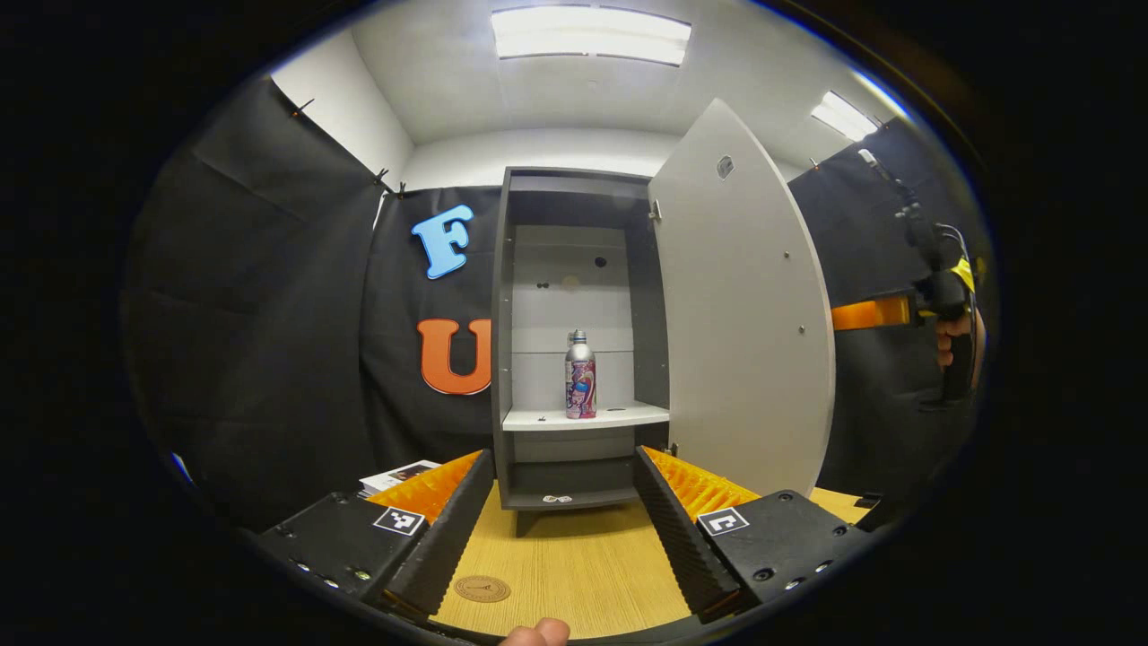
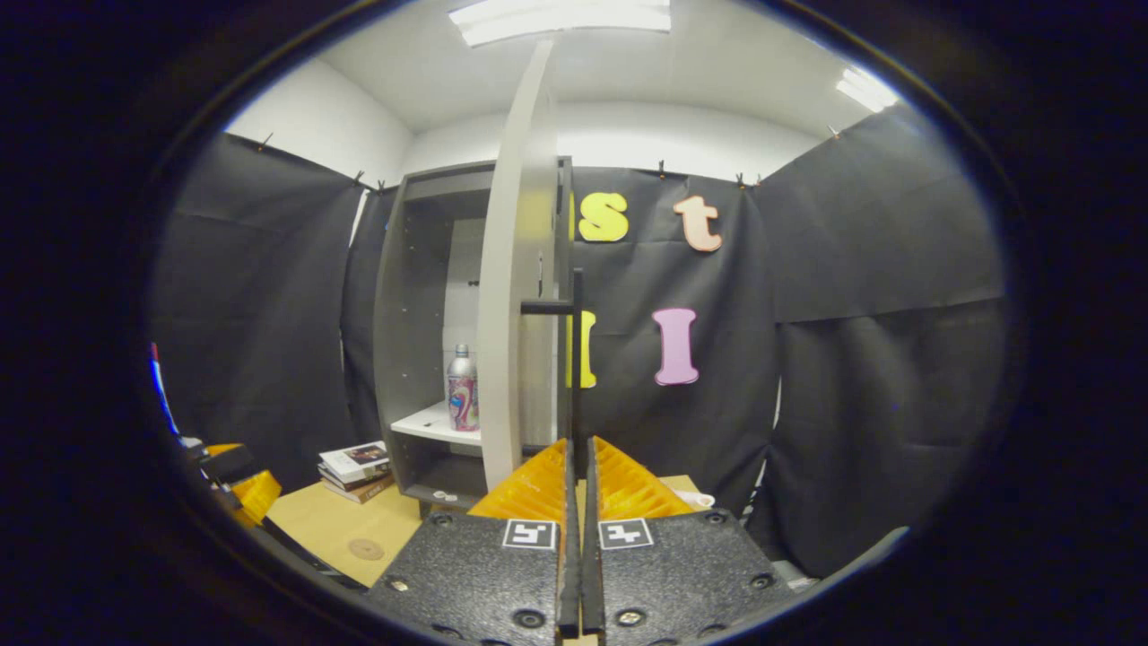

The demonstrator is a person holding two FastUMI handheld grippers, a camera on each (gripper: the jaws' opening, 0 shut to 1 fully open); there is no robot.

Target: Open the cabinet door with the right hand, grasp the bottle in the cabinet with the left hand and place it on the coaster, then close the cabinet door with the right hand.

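A silver bottle (image 1: pixel 580 377) with a colourful label stands upright on the white middle shelf of the grey cabinet (image 1: pixel 502 314). The cabinet door (image 1: pixel 744 314) is swung wide open to the right. My left gripper (image 1: pixel 565 458) is open, low over the table, well short of the bottle. A round brown coaster (image 1: pixel 482 589) lies on the table between its fingers. In the right gripper view, my right gripper (image 2: pixel 574 446) is shut on the thin black door handle (image 2: pixel 575 359) at the door's (image 2: pixel 516 296) edge. The bottle (image 2: pixel 462 388) shows inside, and the coaster (image 2: pixel 365 549) lies low at left.
The wooden table (image 1: pixel 574 556) carries a small stack of books (image 1: pixel 399 475) left of the cabinet. A hand holds the right gripper (image 1: pixel 946 305) at the far right. The left gripper (image 2: pixel 238 480) sits low left near the books (image 2: pixel 354 467). Black cloth walls surround the booth.
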